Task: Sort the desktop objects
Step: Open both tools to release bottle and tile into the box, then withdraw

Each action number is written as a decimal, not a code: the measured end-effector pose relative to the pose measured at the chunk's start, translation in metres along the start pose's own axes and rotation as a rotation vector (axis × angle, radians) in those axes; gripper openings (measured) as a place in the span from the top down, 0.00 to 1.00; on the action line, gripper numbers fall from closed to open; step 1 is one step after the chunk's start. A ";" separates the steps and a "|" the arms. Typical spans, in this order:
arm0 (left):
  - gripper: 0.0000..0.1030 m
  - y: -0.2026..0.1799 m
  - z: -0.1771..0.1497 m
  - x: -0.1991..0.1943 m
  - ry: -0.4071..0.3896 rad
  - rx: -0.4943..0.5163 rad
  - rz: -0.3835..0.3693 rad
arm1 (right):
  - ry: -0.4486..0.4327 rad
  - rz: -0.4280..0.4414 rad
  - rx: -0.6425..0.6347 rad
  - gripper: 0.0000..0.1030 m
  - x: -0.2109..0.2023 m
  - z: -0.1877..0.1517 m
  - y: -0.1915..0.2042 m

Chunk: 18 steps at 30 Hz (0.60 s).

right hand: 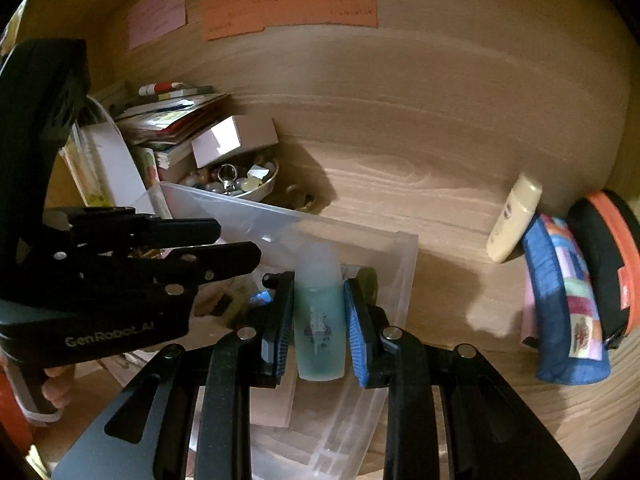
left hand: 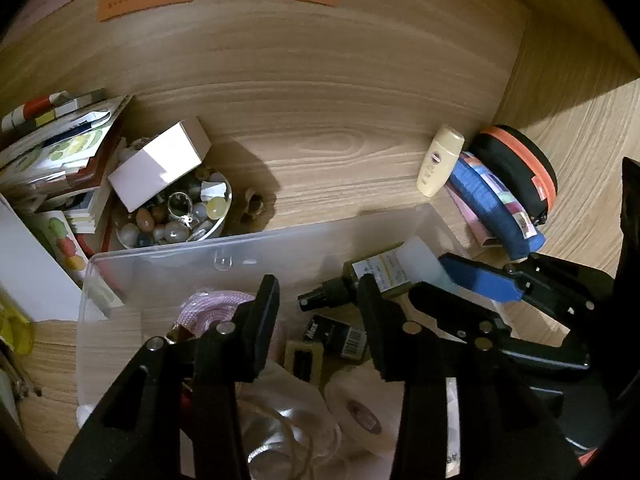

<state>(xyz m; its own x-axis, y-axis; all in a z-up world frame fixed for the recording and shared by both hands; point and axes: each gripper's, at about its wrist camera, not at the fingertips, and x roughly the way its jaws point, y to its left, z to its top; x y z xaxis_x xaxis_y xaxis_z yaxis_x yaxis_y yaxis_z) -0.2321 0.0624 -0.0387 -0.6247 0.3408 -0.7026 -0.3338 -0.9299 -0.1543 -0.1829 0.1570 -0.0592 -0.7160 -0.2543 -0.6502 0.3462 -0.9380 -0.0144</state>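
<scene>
A clear plastic box [left hand: 180, 254] lies on the wooden desk with a dark spray bottle [left hand: 340, 286], a black staple box [left hand: 340, 336], pink cord [left hand: 212, 312] and white tape rolls [left hand: 360, 404] in it. My left gripper [left hand: 318, 280] hangs over the box, jaws apart, with nothing pressed between its pads. My right gripper [right hand: 316, 284] is shut on a frosted teal bottle [right hand: 320, 320] above the box's right corner [right hand: 400, 264]. From the right wrist, the left gripper [right hand: 240, 240] shows side-on at the left. The right gripper [left hand: 430, 276] and its bottle [left hand: 416, 258] also appear in the left wrist view.
Behind the box stand a bowl of polished stones [left hand: 176, 216], a white carton [left hand: 160, 164] and stacked booklets [left hand: 60, 152]. At the right lean a cream bottle [right hand: 512, 220], a blue patchwork pouch [right hand: 560, 292] and a black-and-orange round case [right hand: 604, 264]. Sticky notes [right hand: 288, 4] hang on the back panel.
</scene>
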 end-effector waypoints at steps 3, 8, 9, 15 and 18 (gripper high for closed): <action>0.55 0.000 0.000 -0.004 -0.015 0.005 0.005 | -0.019 -0.022 -0.024 0.78 -0.003 0.001 0.003; 0.39 -0.001 0.002 -0.017 -0.052 0.001 -0.037 | -0.056 -0.024 -0.044 0.65 -0.018 0.005 0.004; 0.39 -0.003 0.002 -0.020 -0.060 0.011 -0.033 | -0.067 -0.037 -0.046 0.63 -0.022 0.006 0.004; 0.30 -0.015 0.003 -0.046 -0.114 0.044 -0.021 | -0.129 -0.083 -0.068 0.59 -0.052 0.004 0.006; 0.29 -0.019 0.000 -0.058 -0.140 0.065 0.006 | -0.148 -0.109 -0.076 0.50 -0.066 -0.002 0.010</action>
<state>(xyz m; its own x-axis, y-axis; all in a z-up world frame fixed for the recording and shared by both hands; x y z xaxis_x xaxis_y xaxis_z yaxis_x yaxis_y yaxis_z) -0.1893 0.0597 0.0052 -0.7174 0.3555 -0.5991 -0.3720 -0.9226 -0.1020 -0.1307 0.1648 -0.0177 -0.8315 -0.1890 -0.5224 0.3023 -0.9428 -0.1402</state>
